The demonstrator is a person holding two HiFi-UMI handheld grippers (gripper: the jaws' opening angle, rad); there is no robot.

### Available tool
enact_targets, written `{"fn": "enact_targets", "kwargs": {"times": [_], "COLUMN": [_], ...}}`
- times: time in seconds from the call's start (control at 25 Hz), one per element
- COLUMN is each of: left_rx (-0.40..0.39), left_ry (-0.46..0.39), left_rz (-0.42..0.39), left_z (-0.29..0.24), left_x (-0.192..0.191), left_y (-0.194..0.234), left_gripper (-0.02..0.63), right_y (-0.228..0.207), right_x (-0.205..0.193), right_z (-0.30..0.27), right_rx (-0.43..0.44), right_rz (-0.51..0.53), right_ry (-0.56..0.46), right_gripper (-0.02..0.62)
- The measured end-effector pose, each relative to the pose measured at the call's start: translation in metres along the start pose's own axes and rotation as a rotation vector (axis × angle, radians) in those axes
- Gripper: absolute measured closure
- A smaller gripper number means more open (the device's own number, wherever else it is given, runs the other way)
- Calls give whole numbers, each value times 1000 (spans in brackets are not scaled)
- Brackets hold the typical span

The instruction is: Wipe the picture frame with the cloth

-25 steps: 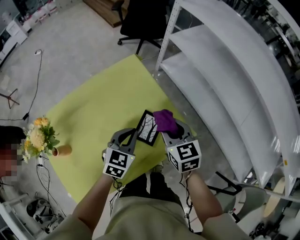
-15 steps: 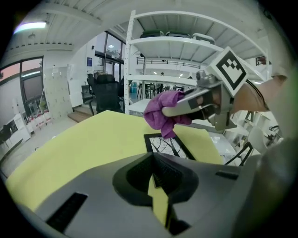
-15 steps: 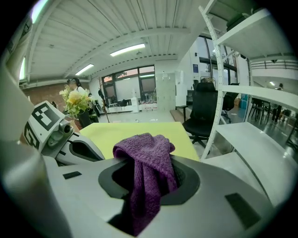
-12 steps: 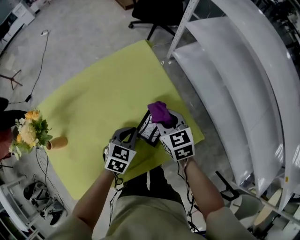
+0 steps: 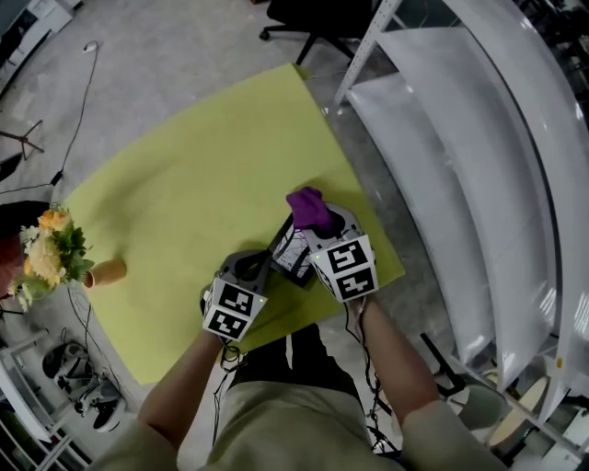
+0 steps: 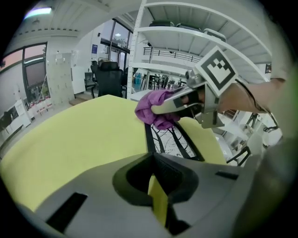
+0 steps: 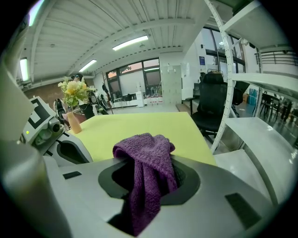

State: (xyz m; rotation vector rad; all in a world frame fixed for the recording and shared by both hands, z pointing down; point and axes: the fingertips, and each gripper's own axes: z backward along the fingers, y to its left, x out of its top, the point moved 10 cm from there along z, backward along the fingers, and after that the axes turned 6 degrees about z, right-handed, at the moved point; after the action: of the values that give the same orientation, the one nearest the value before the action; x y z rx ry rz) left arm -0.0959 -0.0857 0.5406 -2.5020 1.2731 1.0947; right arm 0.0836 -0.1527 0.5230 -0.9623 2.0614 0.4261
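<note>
On the yellow table [image 5: 184, 184] my left gripper [image 5: 260, 267] is shut on the lower left edge of the picture frame [image 5: 293, 250] and holds it tilted up. The frame is black with a tree print. In the left gripper view the picture frame [image 6: 173, 142] runs out from my left gripper [image 6: 156, 186]. The purple cloth [image 5: 311, 210] sits at the frame's top end, with my right gripper [image 5: 319, 224] shut on it. In the left gripper view the cloth [image 6: 156, 110] touches the frame's far edge. In the right gripper view the cloth [image 7: 148, 162] hangs from my right gripper [image 7: 146, 183].
A small vase [image 5: 103, 272] with flowers [image 5: 51, 248] stands at the table's left edge. White shelving [image 5: 442, 166] runs along the right. A black office chair [image 5: 313, 14] stands beyond the table's far corner. Cables and gear [image 5: 83, 391] lie on the floor at lower left.
My right gripper has carried the cloth from the frame's right side up to its top end. The left gripper and the frame have hardly moved.
</note>
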Motion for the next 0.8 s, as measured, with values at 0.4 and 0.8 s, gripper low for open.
{"fn": "enact_targets", "kwargs": {"times": [0.4, 0.8], "left_rx": [23, 19], "left_ry": [39, 39], "left_rz": [-31, 12], "left_z": [-2, -4], "left_x": [3, 5], "left_y": [-2, 0], "left_gripper": [598, 598], "right_y": [14, -9], "right_x": [-17, -31], "right_z": [1, 56], "right_rx": [22, 6], "right_rz": [204, 68], "right_ry": [224, 318], "right_gripper": [474, 476]}}
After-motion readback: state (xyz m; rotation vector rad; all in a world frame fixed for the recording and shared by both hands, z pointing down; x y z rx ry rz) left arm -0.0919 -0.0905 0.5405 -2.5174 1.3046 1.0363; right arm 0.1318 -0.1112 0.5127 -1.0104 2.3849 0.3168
